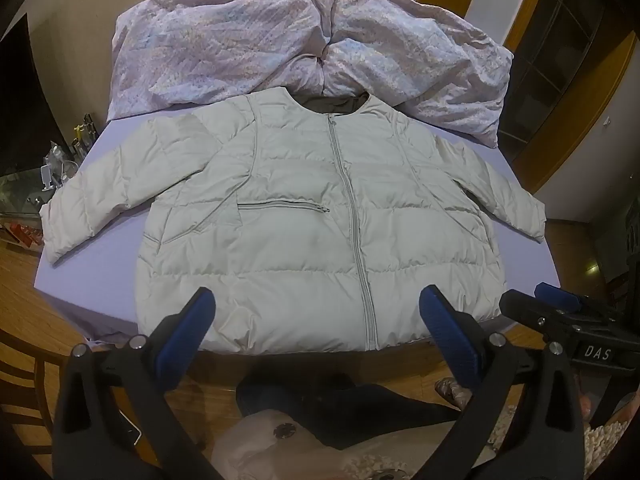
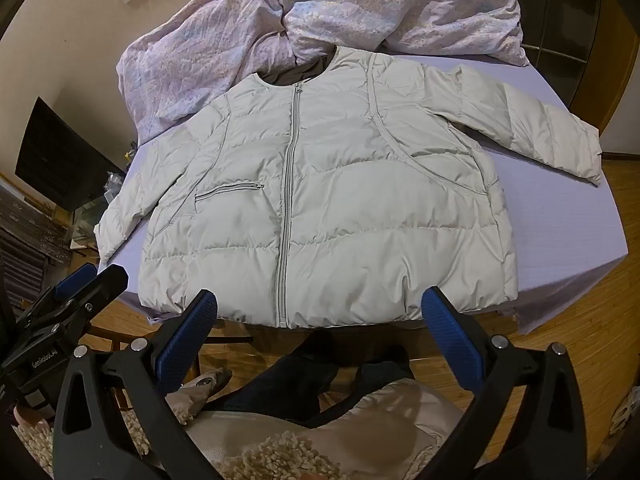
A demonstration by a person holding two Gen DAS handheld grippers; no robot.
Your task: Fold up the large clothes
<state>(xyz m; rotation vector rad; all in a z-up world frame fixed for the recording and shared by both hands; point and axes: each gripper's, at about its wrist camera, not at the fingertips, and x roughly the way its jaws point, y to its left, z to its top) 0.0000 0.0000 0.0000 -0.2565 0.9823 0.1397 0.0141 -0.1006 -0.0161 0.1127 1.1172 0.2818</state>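
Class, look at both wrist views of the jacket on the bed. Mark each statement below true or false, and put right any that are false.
1. The jacket lies flat, front up, with its zip closed. True.
2. The left gripper is clamped on the hem. False: its jaws stand wide apart, with nothing between them.
3. A crumpled quilt lies beyond the jacket's collar. True.
4. Both sleeves are folded across the chest. False: the sleeves spread out to the sides.
5. The right gripper holds a sleeve. False: it is open, near the hem, gripping nothing.
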